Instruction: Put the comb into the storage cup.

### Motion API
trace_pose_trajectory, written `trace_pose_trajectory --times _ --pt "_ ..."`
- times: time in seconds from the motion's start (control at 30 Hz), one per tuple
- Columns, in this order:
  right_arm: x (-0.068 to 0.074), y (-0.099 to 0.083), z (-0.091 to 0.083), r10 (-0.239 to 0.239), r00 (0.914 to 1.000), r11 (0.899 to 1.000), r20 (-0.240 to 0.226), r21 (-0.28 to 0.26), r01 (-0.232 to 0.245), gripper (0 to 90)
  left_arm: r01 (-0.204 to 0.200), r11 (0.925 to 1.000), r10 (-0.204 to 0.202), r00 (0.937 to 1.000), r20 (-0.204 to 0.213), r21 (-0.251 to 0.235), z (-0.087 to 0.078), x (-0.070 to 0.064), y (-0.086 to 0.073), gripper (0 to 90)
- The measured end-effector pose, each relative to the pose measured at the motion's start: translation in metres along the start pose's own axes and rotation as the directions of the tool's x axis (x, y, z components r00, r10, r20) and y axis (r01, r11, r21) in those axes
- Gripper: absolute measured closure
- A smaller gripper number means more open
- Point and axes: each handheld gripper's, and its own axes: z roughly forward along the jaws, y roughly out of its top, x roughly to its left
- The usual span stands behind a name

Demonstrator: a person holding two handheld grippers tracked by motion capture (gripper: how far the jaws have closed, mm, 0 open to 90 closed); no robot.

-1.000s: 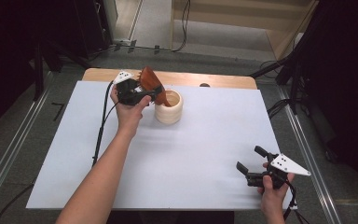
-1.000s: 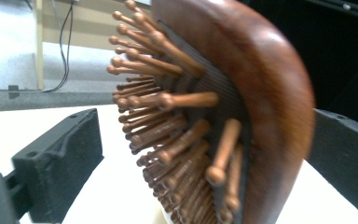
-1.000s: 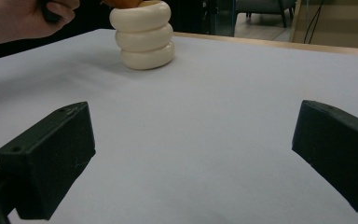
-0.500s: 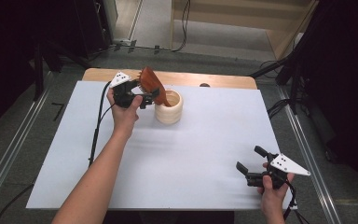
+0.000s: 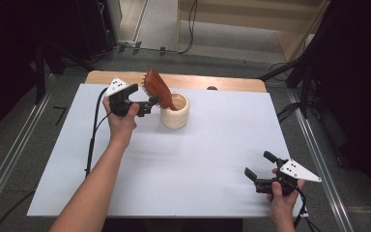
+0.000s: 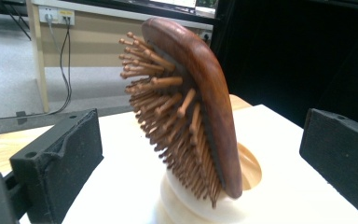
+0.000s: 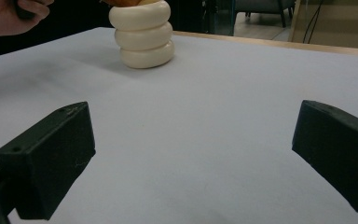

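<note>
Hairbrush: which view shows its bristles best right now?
The left gripper view: the hairbrush stands close up between the open jaws, bristles side-on, handle down in the cup. The high view shows it small and tilted beside the left gripper. The right gripper view catches just a sliver at the cup's top.

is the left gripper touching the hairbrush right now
Apart. In the left gripper view, the left gripper has both jaws spread wide, with clear gaps either side of the hairbrush.
</note>
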Motion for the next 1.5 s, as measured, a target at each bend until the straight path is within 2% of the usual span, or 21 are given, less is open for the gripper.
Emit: trace_pose_trajectory --times 0.3,0.5,0.77,1.1,1.5 --pt "0.000 0.000 0.000 -0.008 1.0000 1.000 0.002 0.004 0.008 0.0 -0.039 0.9992 0.039 0.9992 -0.005 0.011 -0.021 -0.002 -0.010 0.0" --pt "0.001 0.000 0.000 -0.007 1.0000 1.000 0.003 0.006 0.007 0.0 -0.035 0.9993 0.035 0.9994 -0.003 0.010 -0.030 -0.002 -0.017 0.0" --pt "0.000 0.000 0.001 -0.008 1.0000 1.000 0.005 0.005 0.008 0.0 -0.054 0.9985 0.054 0.9985 -0.008 0.010 -0.045 -0.005 -0.025 0.0" --pt "0.001 0.000 0.000 -0.007 1.0000 1.000 0.006 0.008 0.007 0.0 -0.073 0.9973 0.073 0.9971 -0.020 0.010 -0.069 -0.006 -0.039 0.0" --pt "0.002 0.000 0.001 -0.014 0.9999 1.000 0.009 0.010 0.013 0.0 -0.079 0.9969 0.079 0.9963 -0.035 -0.005 -0.098 -0.007 -0.051 0.0"
